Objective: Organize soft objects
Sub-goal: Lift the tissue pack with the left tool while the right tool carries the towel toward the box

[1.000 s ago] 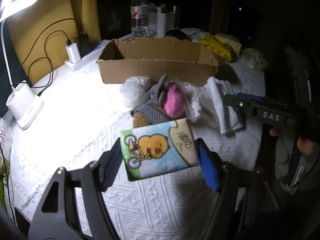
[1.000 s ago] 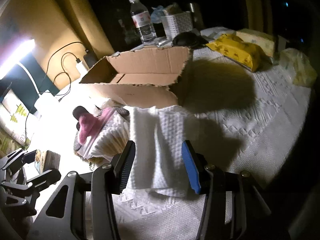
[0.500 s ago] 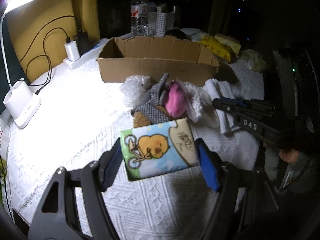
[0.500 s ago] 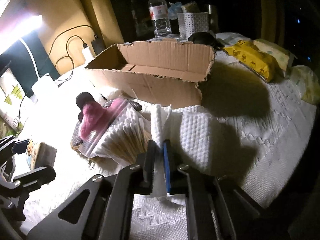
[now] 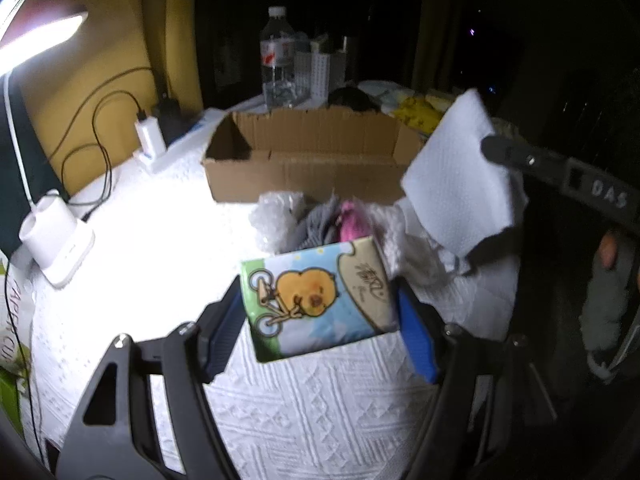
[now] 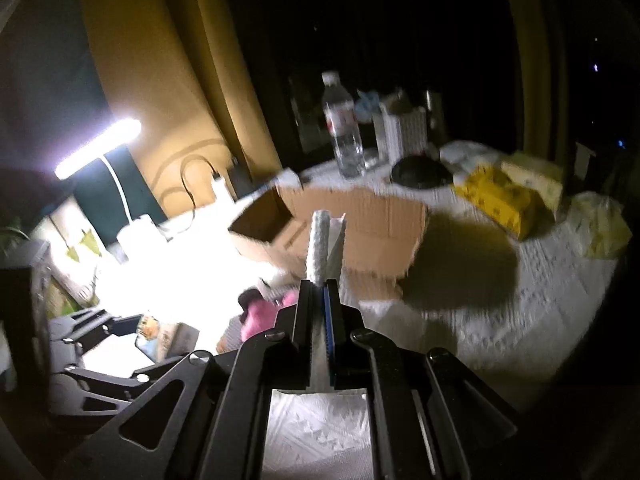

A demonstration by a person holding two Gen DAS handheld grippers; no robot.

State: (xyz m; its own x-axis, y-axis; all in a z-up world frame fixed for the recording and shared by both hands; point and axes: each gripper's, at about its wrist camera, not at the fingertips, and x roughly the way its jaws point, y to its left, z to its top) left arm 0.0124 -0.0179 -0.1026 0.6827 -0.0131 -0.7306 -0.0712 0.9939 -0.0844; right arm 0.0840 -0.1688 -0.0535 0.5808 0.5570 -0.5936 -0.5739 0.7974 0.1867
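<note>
While the right gripper [image 6: 319,292] jaws pinch the limp, light towel [image 5: 456,184] mid-fold, the left gripper [image 5: 320,312] jaws clamp the soft tissue pack [image 5: 316,300] sides.

place: home room, at night
surface: table under white patterned cloth [image 5: 320,412]
light: desk lamp [image 5: 44,36]
clutter: water bottle [image 5: 278,64], charger on power strip [image 5: 146,136], cardboard box [image 5: 308,160]
walls: yellow curtain [image 6: 168,80]

The left gripper [image 5: 320,316] squeezes a soft tissue pack printed with a yellow chick on a bicycle [image 5: 318,300] above the white textured tablecloth [image 5: 312,412] — off right, a folded white paper towel [image 5: 460,184] hangs lifted near the open brown cardboard box [image 5: 312,160].
</note>
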